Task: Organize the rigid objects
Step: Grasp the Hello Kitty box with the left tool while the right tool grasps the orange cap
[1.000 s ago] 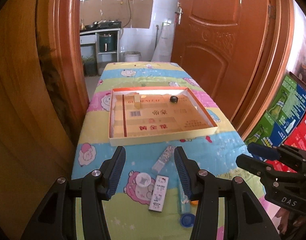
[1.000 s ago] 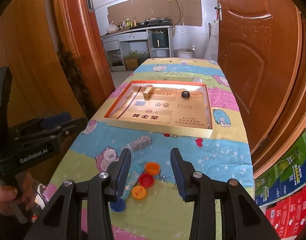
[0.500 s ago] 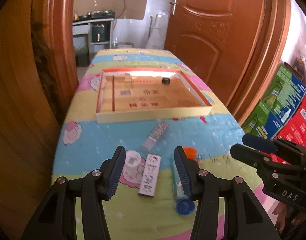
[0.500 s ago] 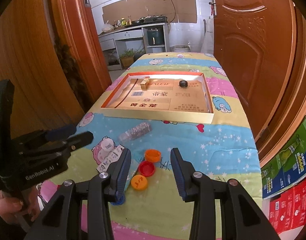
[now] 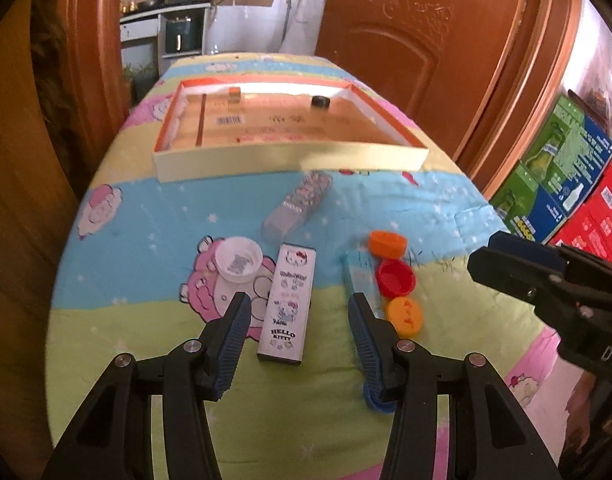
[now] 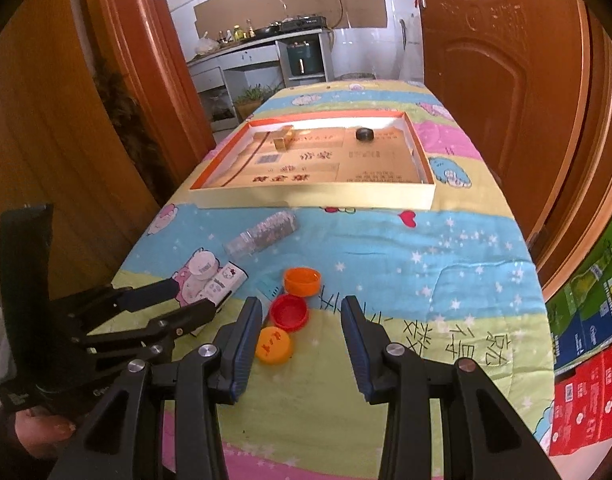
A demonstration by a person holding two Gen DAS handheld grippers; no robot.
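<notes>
1. We see the left gripper (image 5: 297,320) above the near end of the table (image 5: 446,208), jaws apart and holding nothing. The Hello Kitty box (image 5: 287,300) lies flat between the two fingers, its near end in the gap, touching neither pad.
2. The white cap (image 5: 237,262) sits just beyond the left finger. A pale blue box (image 5: 356,276) lies by the right finger, which hides its near end; a blue cap (image 5: 372,398) shows under that finger.
3. The right gripper (image 6: 301,320) also hangs with jaws apart, empty. The red cap (image 6: 288,312) lies in the gap, nearer the left finger; the yellow cap (image 6: 273,345) is right beside that finger; whether it touches, we cannot tell. The orange cap (image 6: 301,280) lies just beyond the red one.
4. A clear tube (image 6: 261,234) lies between the caps and the tray (image 6: 314,196).
5. In the tray: a small gold box (image 6: 283,140) and a black cap (image 6: 364,134), well apart.
</notes>
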